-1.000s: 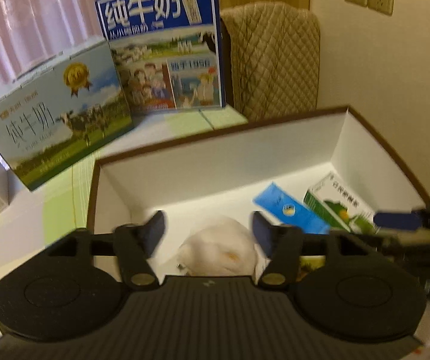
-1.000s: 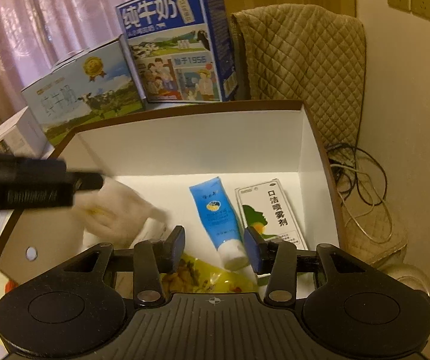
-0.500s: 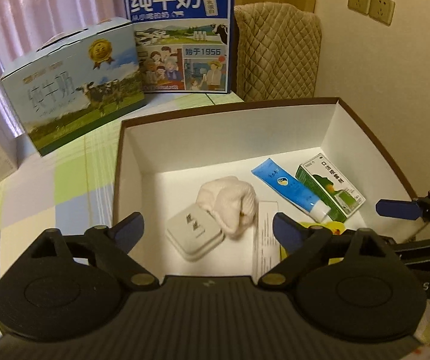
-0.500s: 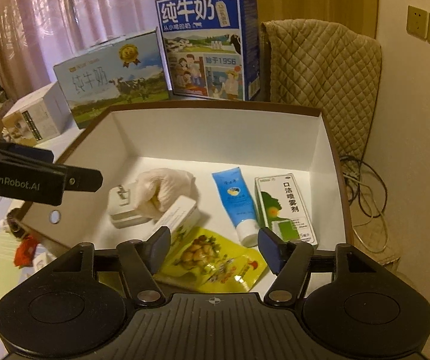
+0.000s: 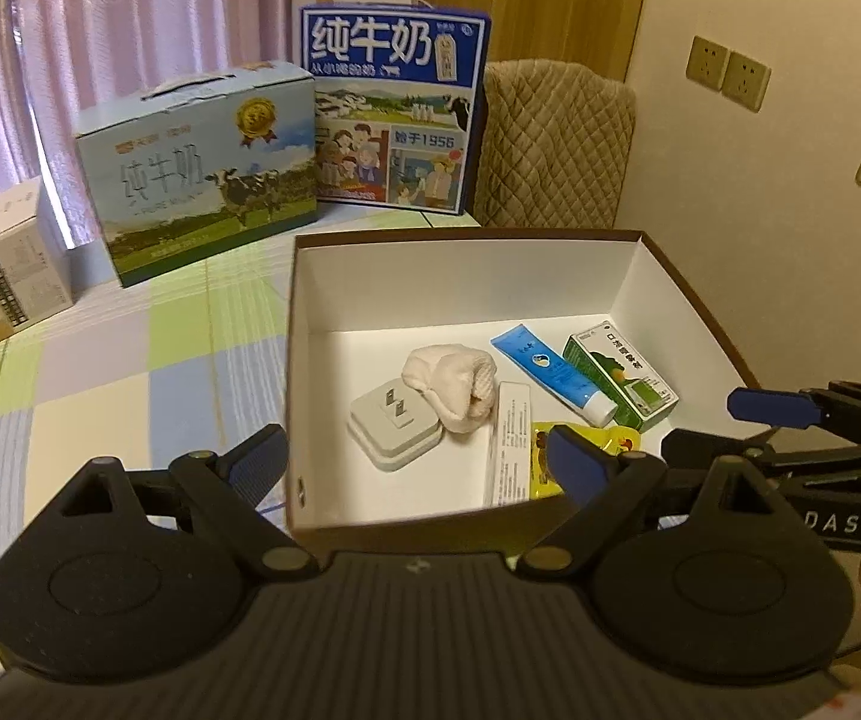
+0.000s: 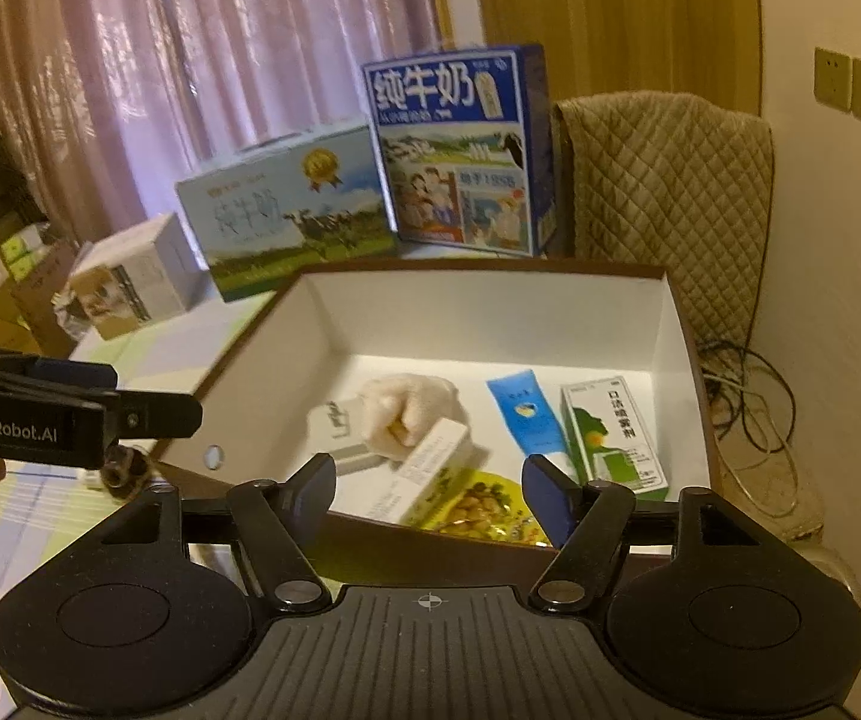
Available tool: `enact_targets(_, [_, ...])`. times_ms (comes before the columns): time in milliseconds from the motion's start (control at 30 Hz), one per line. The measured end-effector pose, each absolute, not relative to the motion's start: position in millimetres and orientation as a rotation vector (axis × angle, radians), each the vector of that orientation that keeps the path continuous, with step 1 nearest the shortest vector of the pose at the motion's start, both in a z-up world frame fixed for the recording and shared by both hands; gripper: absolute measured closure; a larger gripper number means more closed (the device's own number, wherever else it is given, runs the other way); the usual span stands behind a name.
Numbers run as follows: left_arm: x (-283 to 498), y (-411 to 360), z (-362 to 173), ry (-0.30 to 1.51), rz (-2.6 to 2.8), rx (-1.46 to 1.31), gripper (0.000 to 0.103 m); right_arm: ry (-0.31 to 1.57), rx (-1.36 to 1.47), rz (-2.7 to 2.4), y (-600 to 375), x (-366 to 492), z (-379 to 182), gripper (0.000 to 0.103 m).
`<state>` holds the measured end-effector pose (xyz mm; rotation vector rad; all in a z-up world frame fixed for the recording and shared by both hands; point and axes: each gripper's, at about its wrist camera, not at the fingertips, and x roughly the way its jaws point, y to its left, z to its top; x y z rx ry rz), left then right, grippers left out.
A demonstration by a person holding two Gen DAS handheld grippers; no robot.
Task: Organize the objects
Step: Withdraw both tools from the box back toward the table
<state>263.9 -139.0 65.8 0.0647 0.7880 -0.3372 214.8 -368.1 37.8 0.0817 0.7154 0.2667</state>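
A brown box with a white inside (image 5: 466, 276) (image 6: 490, 306) holds a cream cloth bundle (image 5: 451, 381) (image 6: 412, 408), a grey plug adapter (image 5: 394, 429), a white carton (image 5: 511, 441) (image 6: 430, 468), a blue tube (image 5: 550, 372) (image 6: 529, 417), a green-and-white spray carton (image 5: 622, 381) (image 6: 610, 438) and a yellow snack bag (image 5: 604, 444) (image 6: 484, 504). My left gripper (image 5: 415, 465) hangs open over the box's near wall, holding nothing. My right gripper (image 6: 430, 495) is open too, empty, at the near rim; from the left wrist it juts in at the right (image 5: 790, 414).
Two milk cartons (image 5: 202, 174) (image 5: 397, 108) and a small white box (image 5: 1, 264) stand on the checked tablecloth (image 5: 100, 372) behind and left of the box. A quilted chair back (image 5: 556, 144) and floor cables (image 6: 754, 420) lie to the right, by the wall.
Both grippers have pulled back and up from inside the box and opened wider. The left let go of the cloth bundle, which now lies beside the plug adapter.
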Motion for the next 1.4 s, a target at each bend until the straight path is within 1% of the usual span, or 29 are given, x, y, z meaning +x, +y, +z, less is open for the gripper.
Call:
enact_targets(233, [227,-110,74,0.769,-0.293,0.020,0.012,0.689,0.087,0.282,-356,187,44,0.035])
enact_targets(467, [192,-81,67,0.766,-0.209,-0.011,0.012,0.673,0.139,0.292,-344,157,39,0.033])
enact_targets(733, [153,-52,54,0.818,-0.157,-0.074,0.012,0.740,0.183,0.328,-319,129,20,0.033])
enact_targets(900, [129,-31,52,0.844,-0.115,-0.115,0.012,0.758,0.165,0.367,-297,111,19,0.033])
enact_targets(1200, [96,2,52,0.895,0.000,-0.118,0.012,0.805,0.138,0.449,-265,91,16,0.033])
enact_targets(1400, [86,7,51,0.911,0.044,-0.064,0.012,0.826,0.088,0.468,-255,87,10,0.033])
